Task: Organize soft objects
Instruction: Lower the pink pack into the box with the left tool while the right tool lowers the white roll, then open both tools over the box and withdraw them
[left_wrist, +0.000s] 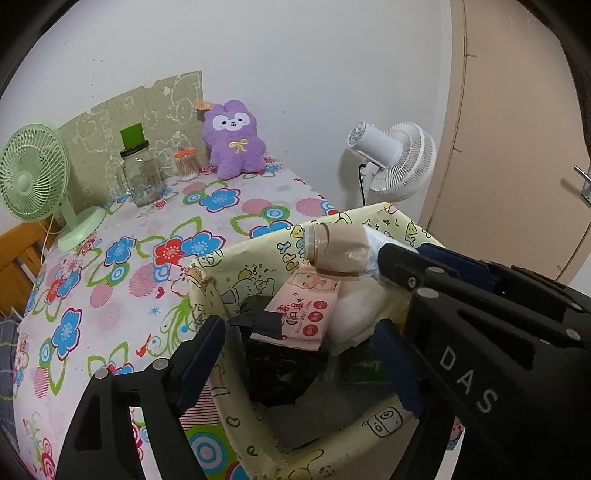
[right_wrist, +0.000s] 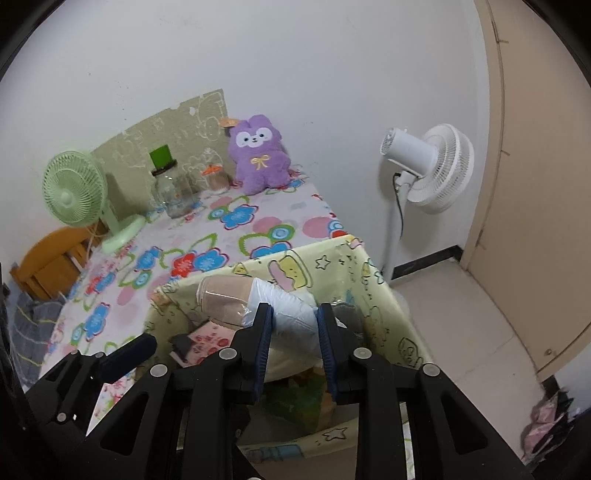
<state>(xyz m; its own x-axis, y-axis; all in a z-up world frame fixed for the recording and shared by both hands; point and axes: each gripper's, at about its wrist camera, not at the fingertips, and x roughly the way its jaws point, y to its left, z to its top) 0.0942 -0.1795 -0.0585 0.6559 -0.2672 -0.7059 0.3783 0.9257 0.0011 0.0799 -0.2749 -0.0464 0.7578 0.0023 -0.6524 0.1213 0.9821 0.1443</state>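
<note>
Right claw (right_wrist: 294, 325) grips the wrapped bundle (right_wrist: 258, 299) over the bin rim (right_wrist: 332, 254) — left claw (left_wrist: 303, 332) wide, holding nothing.

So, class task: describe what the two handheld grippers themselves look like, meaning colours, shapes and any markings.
Both are black, angular frames with triangular cut-outs and round silver bolt heads. The left gripper has dark blue pads lining its fingers; so does the right gripper. In the left wrist view, white letters "DAS" run along the right gripper's frame. No cables, sleeves or hands show.

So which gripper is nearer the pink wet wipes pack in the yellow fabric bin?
Left. The left gripper hangs open right over the pink wet wipes pack; the right gripper, beside it, clamps a plastic-wrapped beige roll.
</note>
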